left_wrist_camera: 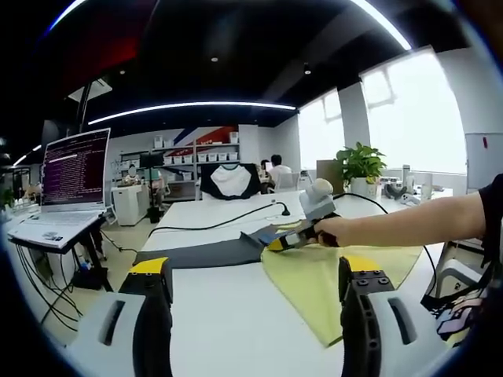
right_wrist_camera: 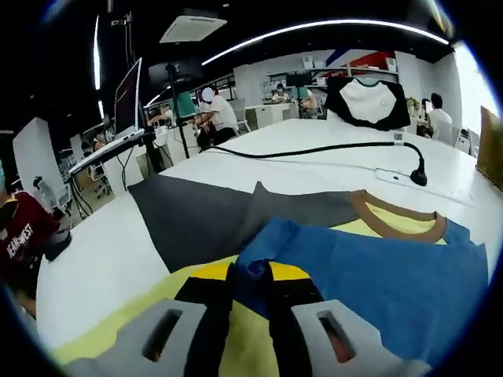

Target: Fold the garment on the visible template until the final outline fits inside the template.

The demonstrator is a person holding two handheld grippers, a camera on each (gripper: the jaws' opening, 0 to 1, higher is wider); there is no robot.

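- Garment: a T-shirt with a yellow body, blue sleeves and a brown collar, lying on the white table. In the right gripper view, part of it overlaps a dark grey sheet, the template, spread flat on the table.
- Right gripper: its jaws are pinched nearly together on a bunched fold of the blue sleeve fabric, with yellow cloth under and around the jaws.
- In the left gripper view, the right gripper sits further along the table, held by a person's hand, clamping the blue edge where the yellow cloth meets the grey template.
- Left gripper: jaws stand wide apart with nothing between them, above the bare white tabletop; the yellow cloth lies between and beside the right-hand jaw.
- A black cable runs across the table beyond the garment.
- A laptop with a lit screen stands on a side desk at the left of the left gripper view; a potted plant sits near the window.
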